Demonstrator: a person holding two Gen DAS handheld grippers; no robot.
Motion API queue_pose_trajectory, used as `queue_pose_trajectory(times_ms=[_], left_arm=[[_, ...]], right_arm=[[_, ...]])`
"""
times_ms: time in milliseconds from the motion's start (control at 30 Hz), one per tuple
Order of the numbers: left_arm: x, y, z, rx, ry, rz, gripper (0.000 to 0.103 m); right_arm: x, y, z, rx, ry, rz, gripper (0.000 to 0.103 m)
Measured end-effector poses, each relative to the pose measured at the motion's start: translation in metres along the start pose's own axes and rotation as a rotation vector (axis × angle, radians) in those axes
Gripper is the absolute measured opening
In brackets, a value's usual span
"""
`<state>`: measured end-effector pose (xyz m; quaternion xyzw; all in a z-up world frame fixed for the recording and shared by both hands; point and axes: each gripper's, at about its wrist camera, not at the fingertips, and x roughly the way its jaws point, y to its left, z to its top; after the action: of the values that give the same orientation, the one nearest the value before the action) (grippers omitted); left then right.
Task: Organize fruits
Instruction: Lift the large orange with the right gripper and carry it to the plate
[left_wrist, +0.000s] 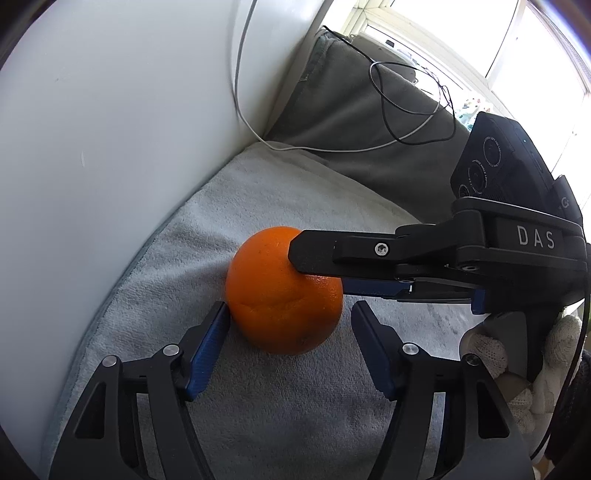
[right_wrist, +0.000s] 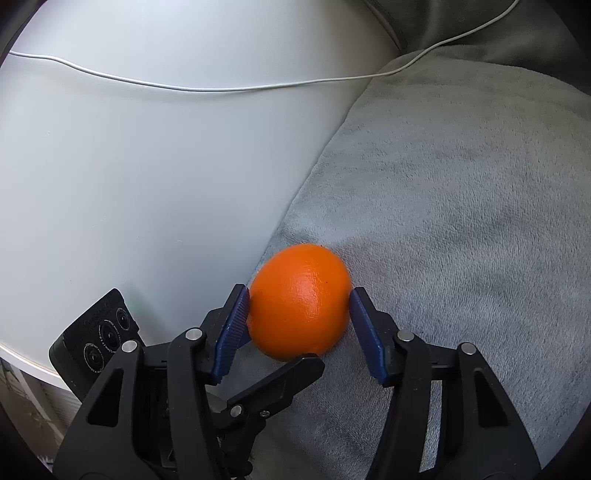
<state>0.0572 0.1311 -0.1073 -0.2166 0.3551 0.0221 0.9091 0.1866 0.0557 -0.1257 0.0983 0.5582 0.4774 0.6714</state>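
orange (right_wrist: 301, 301): bright orange | blanket (right_wrist: 461, 221): grey | tool pads (right_wrist: 232, 328): blue

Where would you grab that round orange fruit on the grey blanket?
Across the widest middle of the round orange fruit, coming from above and in front, one blue pad on each side. It is smooth and ball-shaped, resting on the soft grey blanket, so off-centre pads could slip.

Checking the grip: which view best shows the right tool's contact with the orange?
Right wrist view: both blue pads flank the orange, touching it. Left wrist view shows the right tool side-on, one finger hiding the contact.
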Motion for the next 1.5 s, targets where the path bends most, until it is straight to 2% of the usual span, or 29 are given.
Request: queue_pose_trajectory(times_ms=[333, 567, 867, 1500], left_arm=[[-0.005, -0.013, -0.001, 0.023, -0.029, 0.009, 0.067], [-0.008, -0.034, 0.000, 0.071, -0.052, 0.010, 0.066], [-0.009, -0.069, 0.004, 0.130, -0.076, -0.014, 0.066], [0.009, -0.164, 0.008, 0.248, -0.073, -0.141, 0.066]], right_arm=[[-0.009, -0.004, -0.001, 0.018, -0.018, 0.002, 0.059], [-0.035, -0.011, -0.002, 0.033, -0.055, 0.011, 0.059], [-0.077, -0.022, -0.012, 0.055, -0.118, 0.011, 0.059], [-0.200, -0.060, -0.045, 0.115, -0.266, -0.046, 0.059]])
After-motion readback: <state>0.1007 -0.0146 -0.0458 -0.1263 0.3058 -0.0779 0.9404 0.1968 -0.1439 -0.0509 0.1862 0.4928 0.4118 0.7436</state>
